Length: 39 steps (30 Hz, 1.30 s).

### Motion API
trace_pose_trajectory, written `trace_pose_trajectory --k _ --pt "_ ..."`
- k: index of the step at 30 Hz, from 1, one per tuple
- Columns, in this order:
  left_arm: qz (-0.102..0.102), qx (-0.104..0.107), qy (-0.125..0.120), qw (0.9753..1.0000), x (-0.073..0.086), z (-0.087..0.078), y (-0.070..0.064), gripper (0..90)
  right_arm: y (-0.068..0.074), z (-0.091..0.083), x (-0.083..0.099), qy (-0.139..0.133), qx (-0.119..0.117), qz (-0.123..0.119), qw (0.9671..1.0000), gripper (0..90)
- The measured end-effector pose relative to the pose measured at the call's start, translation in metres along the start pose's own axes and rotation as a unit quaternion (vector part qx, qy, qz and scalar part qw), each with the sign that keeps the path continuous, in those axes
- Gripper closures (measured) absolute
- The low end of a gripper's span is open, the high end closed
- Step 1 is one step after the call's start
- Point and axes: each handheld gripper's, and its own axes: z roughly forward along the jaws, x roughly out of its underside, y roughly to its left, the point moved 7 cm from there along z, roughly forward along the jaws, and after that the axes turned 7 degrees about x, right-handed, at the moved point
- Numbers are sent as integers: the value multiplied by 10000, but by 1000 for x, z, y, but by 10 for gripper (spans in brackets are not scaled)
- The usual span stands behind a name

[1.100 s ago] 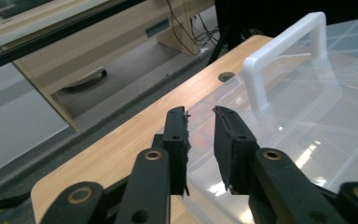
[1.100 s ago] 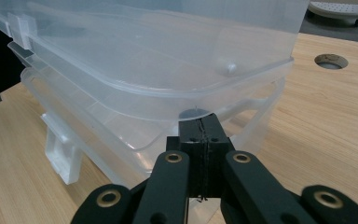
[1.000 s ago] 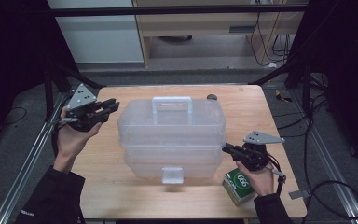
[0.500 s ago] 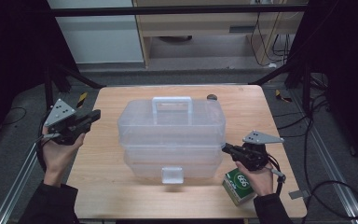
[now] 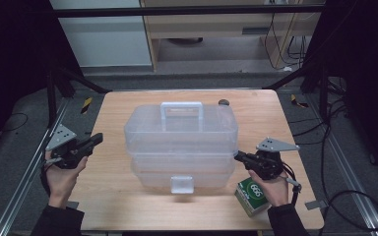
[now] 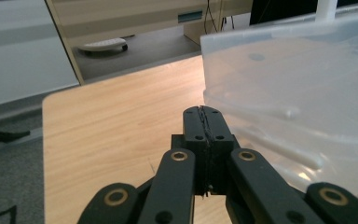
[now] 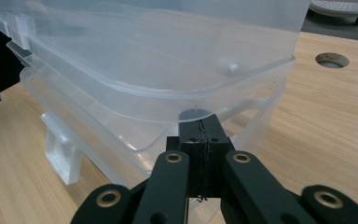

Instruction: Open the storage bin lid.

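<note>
A clear plastic storage box (image 5: 182, 140) with a white handle (image 5: 181, 106) and a front latch (image 5: 182, 184) stands mid-table, its lid slightly raised. My left gripper (image 5: 96, 139) is shut and empty, left of the box and apart from it; its own view shows its closed jaws (image 6: 202, 112) with the box (image 6: 298, 84) to the right. My right gripper (image 5: 237, 156) is shut and empty, its tips at the box's right front corner, just under the lid's rim (image 7: 168, 88). A green carton (image 5: 252, 195) lies beneath the right hand.
The wooden table (image 5: 118, 196) has a round cable hole (image 5: 223, 102) behind the box (image 7: 332, 59). Metal rails run along both sides of the table (image 5: 19, 187). A cabinet and cables stand on the floor beyond the far edge.
My left gripper has pulled back from the box's top left corner, down and left toward the table's left edge. The right gripper has stayed in place.
</note>
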Motion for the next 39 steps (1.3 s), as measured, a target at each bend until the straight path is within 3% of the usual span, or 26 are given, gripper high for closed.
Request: trace_pose_trajectory --k 8,11,15,22,27,39 --pt "22 134 346 9993 28 10 -5 897 0 0 0 5 26 -23 10000 899" --pt "-25 211 357 9991 31 11 -8 897 0 0 0 4 18 -16 10000 899" --pt "77 394 420 9983 36 14 -17 897 0 0 0 7 18 -16 10000 900" --pt "255 843 419 9952 34 21 -40 897 0 1 0 14 3 -11 10000 900" --pt "255 1152 402 9922 31 26 -55 897 1 1 0 18 -5 0 10000 899" --pt "312 1243 249 9914 21 29 -65 897 1 1 -4 -15 2 23 10000 900"
